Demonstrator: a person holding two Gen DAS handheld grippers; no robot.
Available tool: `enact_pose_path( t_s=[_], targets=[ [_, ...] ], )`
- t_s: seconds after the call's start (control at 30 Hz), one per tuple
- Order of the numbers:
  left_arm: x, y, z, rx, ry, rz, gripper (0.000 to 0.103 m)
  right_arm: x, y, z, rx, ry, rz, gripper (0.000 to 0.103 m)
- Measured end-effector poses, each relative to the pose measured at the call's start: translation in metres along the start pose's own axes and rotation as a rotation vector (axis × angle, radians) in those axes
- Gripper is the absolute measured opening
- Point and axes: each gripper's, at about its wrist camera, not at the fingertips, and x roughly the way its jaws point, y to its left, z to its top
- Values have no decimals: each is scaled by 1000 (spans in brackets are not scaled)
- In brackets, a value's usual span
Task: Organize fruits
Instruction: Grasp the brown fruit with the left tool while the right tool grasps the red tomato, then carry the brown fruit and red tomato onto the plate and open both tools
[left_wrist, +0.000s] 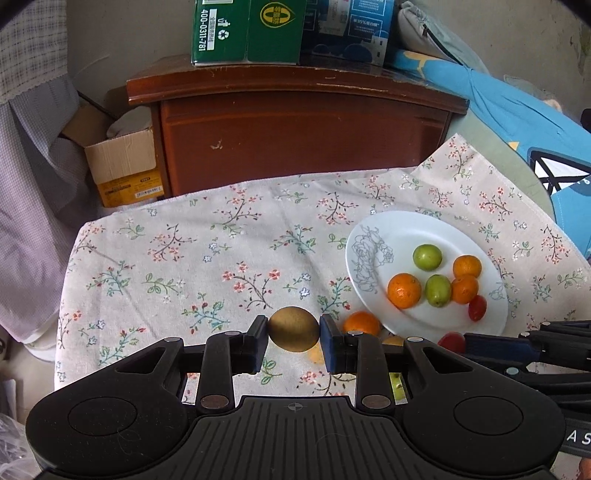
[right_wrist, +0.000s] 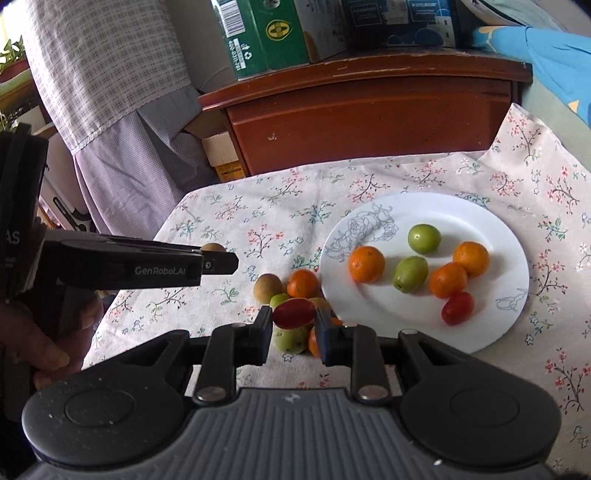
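1. The left gripper (left_wrist: 293, 332) is clamped on a brown fruit (left_wrist: 293, 328); the right gripper (right_wrist: 293, 321) pinches a red fruit (right_wrist: 293, 313).
2. Just beyond the right gripper, perhaps five loose fruits (right_wrist: 303, 283) wait on the cloth.
3. Farther right, the plate (right_wrist: 491, 229) holds six.

Plate (right_wrist: 491, 236): glossy white ceramic, smooth. Tablecloth (left_wrist: 207, 258): matt woven cloth, floral print. Cabinet (left_wrist: 295, 140): varnished wood, scuffed. Left gripper (left_wrist: 294, 330): matt black plastic, metal rivets. Brown fruit (left_wrist: 293, 328): dull, rough skin. Oranges (right_wrist: 366, 264): dimpled, slightly shiny.
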Motion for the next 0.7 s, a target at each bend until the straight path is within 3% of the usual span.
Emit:
enact_pose_path(
  t_s=[0.43, 0.7],
  targets=[
    [-9, -27, 26, 33, -87, -83, 27, -27, -35, 34, 88, -132, -69, 25],
    [0, -35, 42, 32, -95, -119, 27, -31, -63, 49, 181, -157, -86, 25]
  ],
)
